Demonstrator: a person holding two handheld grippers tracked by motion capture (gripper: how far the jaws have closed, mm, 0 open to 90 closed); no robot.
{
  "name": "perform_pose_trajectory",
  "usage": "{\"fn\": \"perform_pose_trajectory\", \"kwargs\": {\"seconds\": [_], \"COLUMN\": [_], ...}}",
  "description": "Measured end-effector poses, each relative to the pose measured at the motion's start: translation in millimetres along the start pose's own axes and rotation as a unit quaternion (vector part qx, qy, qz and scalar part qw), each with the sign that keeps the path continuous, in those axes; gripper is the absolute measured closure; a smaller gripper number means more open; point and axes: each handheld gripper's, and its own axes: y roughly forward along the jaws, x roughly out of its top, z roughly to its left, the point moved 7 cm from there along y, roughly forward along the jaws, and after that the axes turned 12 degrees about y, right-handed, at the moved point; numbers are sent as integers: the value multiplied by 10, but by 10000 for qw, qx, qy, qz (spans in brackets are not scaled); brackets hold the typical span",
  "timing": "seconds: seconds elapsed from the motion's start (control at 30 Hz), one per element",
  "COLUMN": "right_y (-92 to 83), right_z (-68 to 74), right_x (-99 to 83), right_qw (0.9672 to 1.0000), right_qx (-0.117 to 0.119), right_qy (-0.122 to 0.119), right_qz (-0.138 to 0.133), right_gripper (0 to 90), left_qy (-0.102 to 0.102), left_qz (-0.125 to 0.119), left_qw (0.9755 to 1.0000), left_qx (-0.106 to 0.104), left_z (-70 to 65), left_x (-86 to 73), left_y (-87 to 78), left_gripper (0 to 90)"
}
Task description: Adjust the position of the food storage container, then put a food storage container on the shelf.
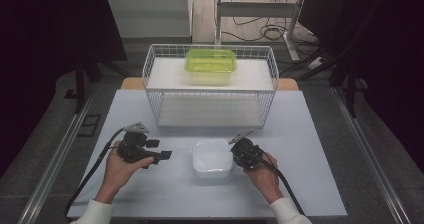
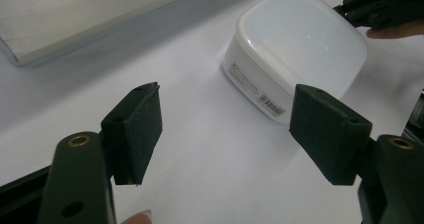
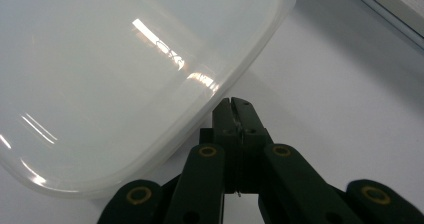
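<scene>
left gripper [image 1: 165,155]: jaws wide, nothing between, white tub [image 1: 212,158] ahead | right gripper [image 1: 235,151]: jaws pressed together, tips at tub's rim | wire rack [image 1: 210,86] beyond both, green box [image 1: 210,61] on top | table [image 1: 310,159]

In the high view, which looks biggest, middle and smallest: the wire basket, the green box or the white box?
Largest to smallest, as they look in the high view:
1. wire basket
2. green box
3. white box

The two boxes look close in size, and the green one sits farther from the camera, so that order is unsure.
</scene>
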Motion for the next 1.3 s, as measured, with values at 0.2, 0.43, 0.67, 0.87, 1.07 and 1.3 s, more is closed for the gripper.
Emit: {"fn": "perform_pose_trajectory", "kwargs": {"seconds": [0.2,0.43,0.67,0.87,1.07,1.3], "right_y": [-68,-331,-521,-648,-624,-607], "right_z": [-53,-243,-383,-375,-340,-329], "right_x": [-7,-66,-108,-63,-54,-52], "right_qw": [9999,9980,9909,9783,9770,9719], "right_qx": [-26,163,501,1208,1283,1434], "right_qy": [19,396,910,1226,1273,1477], "right_qz": [-142,-474,-854,-1156,-1129,-1142], "right_gripper": [895,880,444,280,235,231], "left_qy": [-65,-227,-420,-511,-518,-686], "left_qz": [-88,-203,-353,-385,-360,-428], "left_qw": [9999,9995,9980,9973,9972,9950], "left_qx": [17,-69,-307,-374,-409,-581], "left_z": [-3,-32,-119,-126,-154,-187], "left_x": [17,41,94,101,92,113], "left_y": [-16,-16,-26,-5,17,85], "left_gripper": [279,275,266,255,245,239]}}
